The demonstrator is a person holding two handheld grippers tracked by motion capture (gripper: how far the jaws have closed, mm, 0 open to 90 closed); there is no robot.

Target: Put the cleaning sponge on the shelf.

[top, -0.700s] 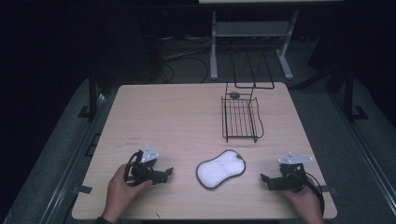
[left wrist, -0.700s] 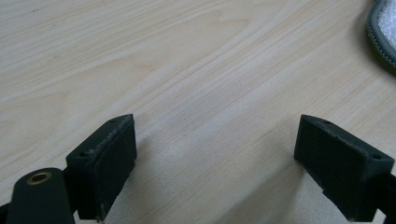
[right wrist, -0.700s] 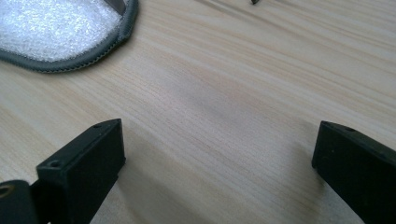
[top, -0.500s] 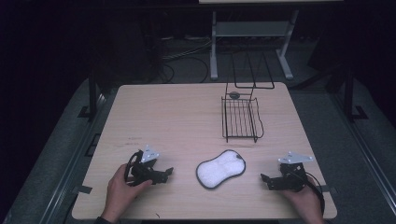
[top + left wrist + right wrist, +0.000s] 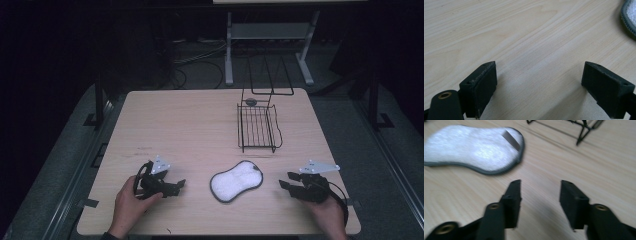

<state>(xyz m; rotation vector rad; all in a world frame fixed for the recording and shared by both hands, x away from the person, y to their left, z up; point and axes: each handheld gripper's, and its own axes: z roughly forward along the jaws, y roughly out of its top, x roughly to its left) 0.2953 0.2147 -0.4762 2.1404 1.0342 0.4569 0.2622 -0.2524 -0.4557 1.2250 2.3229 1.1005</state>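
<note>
A white fuzzy pad with a dark grey edge (image 5: 236,181) lies flat on the wooden table (image 5: 190,125), near its front edge. My left gripper (image 5: 177,186) rests on the table to the pad's left, held by a hand, jaws pointing at the pad. In the left gripper view its jaws (image 5: 540,85) stand wide apart over bare wood, with the pad's edge (image 5: 630,12) at the far right. My right gripper (image 5: 287,181) sits to the pad's right, open and pointing toward it. The right gripper view shows its jaws (image 5: 540,195) apart and empty, the pad (image 5: 474,147) just ahead on the left.
A black wire rack (image 5: 258,127) stands behind the pad toward the back right, with an upright wire frame behind it; its feet (image 5: 579,127) show in the right gripper view. A small dark round object (image 5: 251,101) lies by the rack's far end. Bare wood spans the table's left and middle.
</note>
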